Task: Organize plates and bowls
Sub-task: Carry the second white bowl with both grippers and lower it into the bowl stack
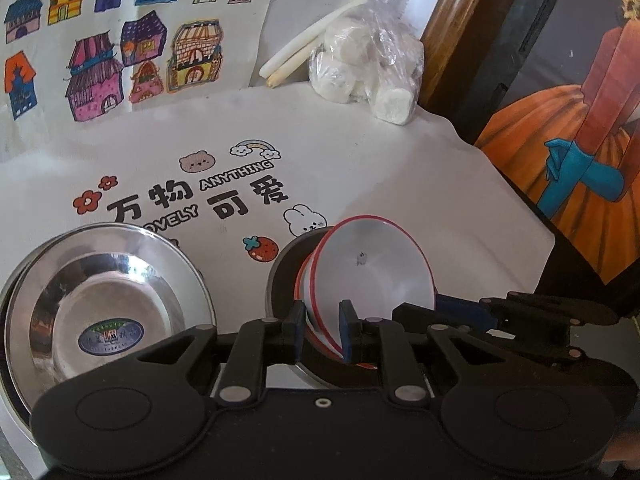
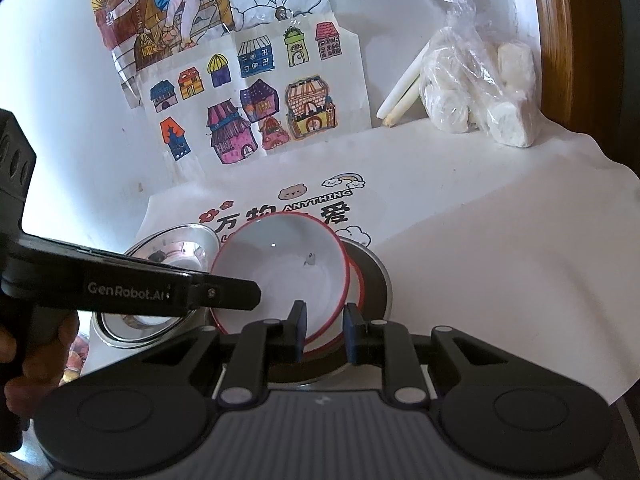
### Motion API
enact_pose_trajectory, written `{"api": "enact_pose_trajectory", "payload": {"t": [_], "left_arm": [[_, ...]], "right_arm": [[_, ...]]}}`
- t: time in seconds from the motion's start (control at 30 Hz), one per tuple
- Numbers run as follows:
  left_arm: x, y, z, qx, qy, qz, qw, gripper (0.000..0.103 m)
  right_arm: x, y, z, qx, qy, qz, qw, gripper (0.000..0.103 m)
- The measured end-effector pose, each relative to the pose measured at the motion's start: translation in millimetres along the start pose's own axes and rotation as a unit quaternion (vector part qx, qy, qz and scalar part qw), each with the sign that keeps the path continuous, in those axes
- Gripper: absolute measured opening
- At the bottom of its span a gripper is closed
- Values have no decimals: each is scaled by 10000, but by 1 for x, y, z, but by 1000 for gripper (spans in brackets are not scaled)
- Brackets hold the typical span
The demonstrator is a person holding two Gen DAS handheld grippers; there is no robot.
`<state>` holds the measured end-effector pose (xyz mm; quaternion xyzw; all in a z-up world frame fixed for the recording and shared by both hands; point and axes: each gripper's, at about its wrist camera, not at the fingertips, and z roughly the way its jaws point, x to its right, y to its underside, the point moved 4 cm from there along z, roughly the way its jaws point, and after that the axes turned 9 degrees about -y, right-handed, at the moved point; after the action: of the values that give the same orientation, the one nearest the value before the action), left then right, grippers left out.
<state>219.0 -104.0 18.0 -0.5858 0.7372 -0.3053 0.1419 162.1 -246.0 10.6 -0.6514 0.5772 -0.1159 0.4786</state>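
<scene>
A white bowl with a red rim [image 1: 376, 268] is tilted on edge over a second red-rimmed bowl and a steel plate [image 1: 280, 280]. My left gripper [image 1: 322, 332] is shut on the white bowl's rim. In the right wrist view the same bowl [image 2: 284, 272] leans above the steel plate [image 2: 376, 280], and my right gripper [image 2: 324, 332] is closed on the near rims of the bowls. A stack of steel plates [image 1: 100, 304] sits to the left, and it also shows in the right wrist view [image 2: 168, 248].
A white printed cloth [image 1: 360, 168] covers the table. A plastic bag of white lumps [image 1: 360, 64] and two white sticks [image 1: 312, 40] lie at the back. Drawings hang on the wall [image 2: 260, 92]. A painted panel [image 1: 560, 152] stands at the right.
</scene>
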Motion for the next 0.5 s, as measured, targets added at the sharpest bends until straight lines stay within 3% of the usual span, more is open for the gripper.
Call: {"api": "enact_pose_trajectory", "payload": {"t": [0.33,0.5], "left_arm": [[3,2,6,-43,-105,159,9998,20],[3,2,6,-55,-76,152,9998,21]], "right_arm": [[-5,-1,-1,-3,110,-151,9998,23],[-5,0,-2,34,249,-208,9995,29]]}}
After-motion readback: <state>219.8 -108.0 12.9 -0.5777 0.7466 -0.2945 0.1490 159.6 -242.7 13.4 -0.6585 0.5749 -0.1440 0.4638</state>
